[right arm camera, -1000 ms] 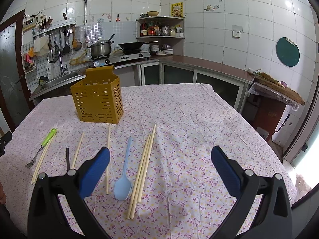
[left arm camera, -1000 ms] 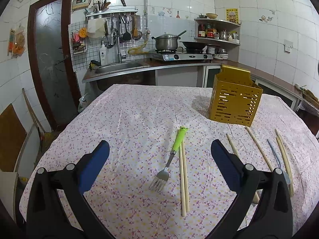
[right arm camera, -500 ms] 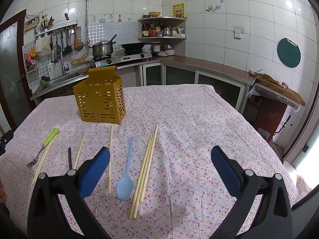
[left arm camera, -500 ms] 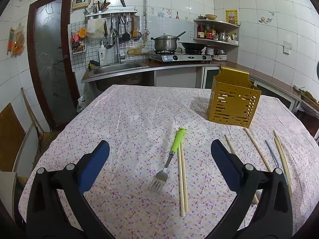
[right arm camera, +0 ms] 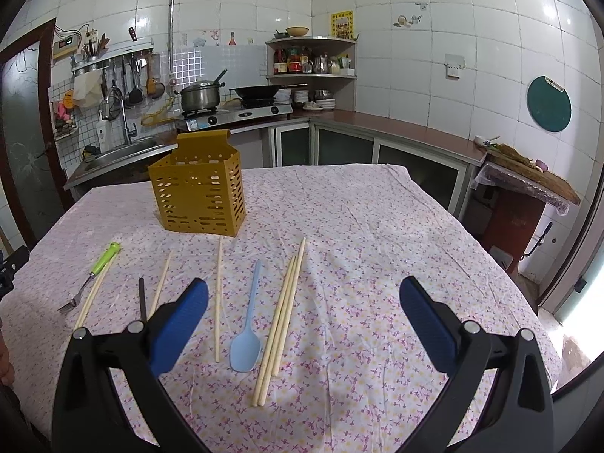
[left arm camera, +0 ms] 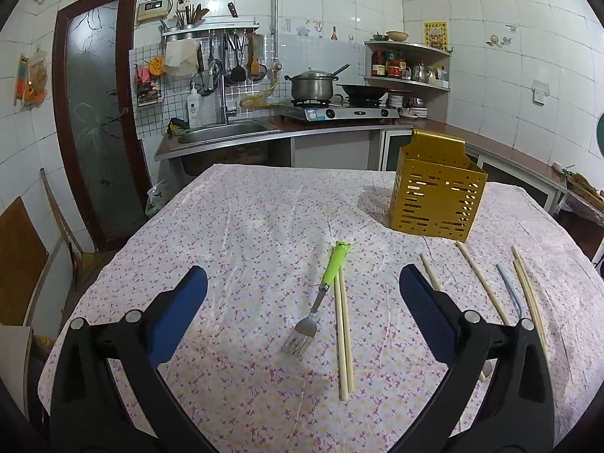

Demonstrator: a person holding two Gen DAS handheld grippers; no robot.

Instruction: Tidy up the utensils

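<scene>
Over the last second both views drift a little: the fork slides slightly lower and leftward in the left wrist view, and the yellow basket shifts rightward in the right wrist view, so both grippers are moving gently while nothing on the table changes place.

Nearest, the left gripper [left arm camera: 303, 311] hangs above the cloth with its jaws spread wide and nothing between them; the right gripper [right arm camera: 304, 311] is the same, wide apart and empty.

Just beyond the left one lies the fork [left arm camera: 321, 294], green handle pointing away, touching a pair of chopsticks [left arm camera: 343, 324] at its side. Ahead of the right one lie a single chopstick [right arm camera: 218, 298], a pale blue spoon [right arm camera: 249, 321] bowl-end nearest, and another chopstick pair [right arm camera: 281, 317]; further left lie one more chopstick [right arm camera: 160, 287] and a dark thin utensil [right arm camera: 142, 298].

Farther back stands the yellow basket [right arm camera: 198, 198], upright, slotted, apparently empty.

By my reading the sorting has not started: every utensil still lies flat on the floral tablecloth [right arm camera: 358, 226].
</scene>
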